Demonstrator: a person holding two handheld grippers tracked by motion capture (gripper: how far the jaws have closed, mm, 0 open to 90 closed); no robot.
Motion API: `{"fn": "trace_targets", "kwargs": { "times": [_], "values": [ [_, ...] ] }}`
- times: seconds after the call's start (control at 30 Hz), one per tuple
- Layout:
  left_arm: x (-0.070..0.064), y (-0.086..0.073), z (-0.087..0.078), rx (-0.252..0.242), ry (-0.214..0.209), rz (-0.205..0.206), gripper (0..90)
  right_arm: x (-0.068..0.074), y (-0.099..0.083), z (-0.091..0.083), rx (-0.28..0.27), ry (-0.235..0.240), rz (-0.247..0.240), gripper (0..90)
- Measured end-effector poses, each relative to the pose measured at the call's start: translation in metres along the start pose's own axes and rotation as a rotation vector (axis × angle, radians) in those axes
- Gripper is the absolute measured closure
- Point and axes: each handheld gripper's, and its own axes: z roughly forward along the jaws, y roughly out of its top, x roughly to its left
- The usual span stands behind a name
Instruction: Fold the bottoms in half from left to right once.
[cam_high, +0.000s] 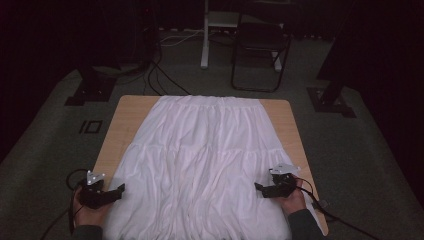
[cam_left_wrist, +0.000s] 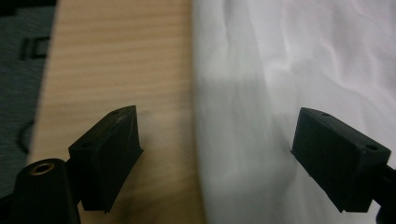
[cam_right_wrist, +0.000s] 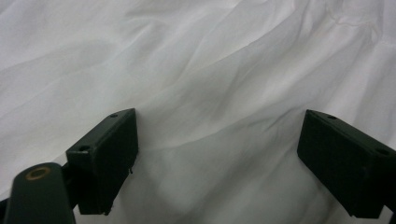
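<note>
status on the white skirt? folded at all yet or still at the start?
At the start, it seems. Done: the white skirt lies spread flat on the table, with no fold visible. In hand: nothing gripped. The left gripper is open and straddles the skirt's side edge; the right gripper is open over the cloth near the opposite edge. Left: grasping and any folding.
</note>
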Motion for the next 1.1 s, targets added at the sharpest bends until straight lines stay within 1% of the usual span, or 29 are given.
{"fn": "trace_targets", "kwargs": {
  "times": [0.03, 0.07, 0.13, 0.2, 0.23, 0.27, 0.33, 0.37, 0.4, 0.43, 0.47, 0.5, 0.53, 0.57, 0.6, 0.63, 0.67, 0.7, 0.73, 0.77, 0.8, 0.83, 0.87, 0.9, 0.93, 0.97, 1.0, 1.03, 1.1],
  "values": [
    [-0.004, -0.002, -0.001, 0.007, 0.003, 0.023, 14.7, 0.000, 0.000, 0.000, 0.000, 0.000, 0.000, 11.7],
    [-0.004, -0.002, -0.001, 0.007, 0.003, 0.023, 14.6, 0.000, 0.000, 0.000, 0.000, 0.000, 0.000, 11.7],
    [-0.009, -0.004, -0.002, 0.014, 0.018, 0.055, 14.4, 0.000, 0.000, 0.000, 0.000, 0.000, 0.000, 11.7],
    [-0.014, -0.009, -0.006, 0.009, 0.015, 0.054, 14.2, 0.000, 0.000, 0.000, -0.001, -0.001, -0.001, 12.7],
    [-0.014, -0.009, -0.006, 0.009, 0.015, 0.054, 14.2, 0.000, 0.000, 0.000, -0.001, -0.001, -0.001, 12.7],
    [-0.016, -0.011, -0.007, 0.010, 0.009, 0.064, 14.3, 0.000, -0.001, -0.001, -0.004, -0.003, 0.001, 14.0],
    [-0.018, -0.014, -0.010, 0.012, 0.007, 0.066, 14.3, 0.000, -0.001, -0.001, -0.006, -0.005, 0.003, 14.7],
    [-0.019, -0.015, -0.012, 0.014, 0.010, 0.068, 14.6, 0.001, -0.002, -0.002, -0.010, -0.007, 0.004, 17.8],
    [-0.019, -0.015, -0.012, 0.014, 0.010, 0.068, 14.7, 0.001, -0.002, -0.002, -0.010, -0.007, 0.004, 17.8],
    [-0.019, -0.015, -0.011, 0.017, 0.010, 0.065, 14.7, 0.001, -0.002, -0.003, -0.013, -0.008, 0.006, 20.1],
    [-0.020, -0.013, -0.012, 0.024, 0.008, 0.068, 17.0, 0.001, -0.002, -0.006, -0.016, -0.013, 0.020, 26.6],
    [-0.020, -0.013, -0.012, 0.024, 0.008, 0.068, 20.7, 0.001, -0.002, -0.006, -0.016, -0.013, 0.020, 26.6],
    [-0.021, -0.013, -0.014, 0.018, -0.003, 0.077, 26.7, 0.001, -0.001, -0.013, -0.027, -0.038, 0.019, 27.5],
    [-0.021, -0.013, -0.014, 0.018, -0.003, 0.077, 31.6, 0.001, -0.001, -0.013, -0.027, -0.038, 0.019, 27.5],
    [-0.021, -0.012, -0.015, 0.017, 0.000, 0.072, 31.6, 0.001, 0.001, -0.019, -0.045, -0.059, 0.014, 27.5],
    [-0.020, -0.012, -0.015, 0.012, 0.005, 0.068, 38.4, -0.001, 0.002, -0.029, -0.069, -0.093, 0.017, 27.5],
    [-0.016, -0.012, -0.017, 0.010, 0.003, 0.064, 54.8, -0.008, 0.000, -0.045, -0.079, -0.141, 0.051, 24.7],
    [-0.016, -0.012, -0.017, 0.010, 0.003, 0.064, 61.0, -0.011, -0.002, -0.050, -0.078, -0.160, 0.061, 22.7],
    [-0.015, -0.012, -0.017, 0.007, 0.001, 0.060, 68.6, -0.015, -0.005, -0.056, -0.074, -0.189, 0.074, 20.1],
    [-0.012, -0.011, -0.018, 0.011, -0.006, 0.064, 74.1, -0.020, -0.009, -0.060, -0.058, -0.210, 0.086, 19.7],
    [-0.012, -0.011, -0.018, 0.011, -0.006, 0.064, 78.9, -0.024, -0.015, -0.064, -0.042, -0.217, 0.099, 18.9],
    [-0.013, -0.011, -0.018, 0.012, -0.015, 0.070, 83.0, -0.027, -0.021, -0.067, -0.028, -0.224, 0.115, 17.7],
    [-0.015, -0.010, -0.018, 0.018, -0.011, 0.088, 83.0, -0.027, -0.021, -0.067, -0.028, -0.224, 0.115, 17.7],
    [-0.020, -0.010, -0.018, 0.024, 0.014, 0.120, 85.3, -0.030, -0.027, -0.068, -0.013, -0.231, 0.129, 17.1],
    [-0.024, -0.009, -0.018, 0.028, 0.039, 0.143, 86.6, -0.034, -0.038, -0.070, 0.012, -0.240, 0.152, 15.5],
    [-0.028, -0.008, -0.017, 0.038, 0.068, 0.172, 87.0, -0.035, -0.041, -0.070, 0.021, -0.243, 0.159, 14.4],
    [-0.028, -0.008, -0.017, 0.038, 0.068, 0.172, 87.0, -0.035, -0.041, -0.070, 0.021, -0.243, 0.159, 14.4],
    [-0.029, -0.008, -0.017, 0.040, 0.075, 0.176, 87.0, -0.035, -0.045, -0.070, 0.034, -0.246, 0.164, 13.2],
    [-0.028, -0.009, -0.018, 0.032, 0.066, 0.169, 87.0, -0.034, -0.048, -0.070, 0.042, -0.243, 0.163, 12.5]
  ]
}}
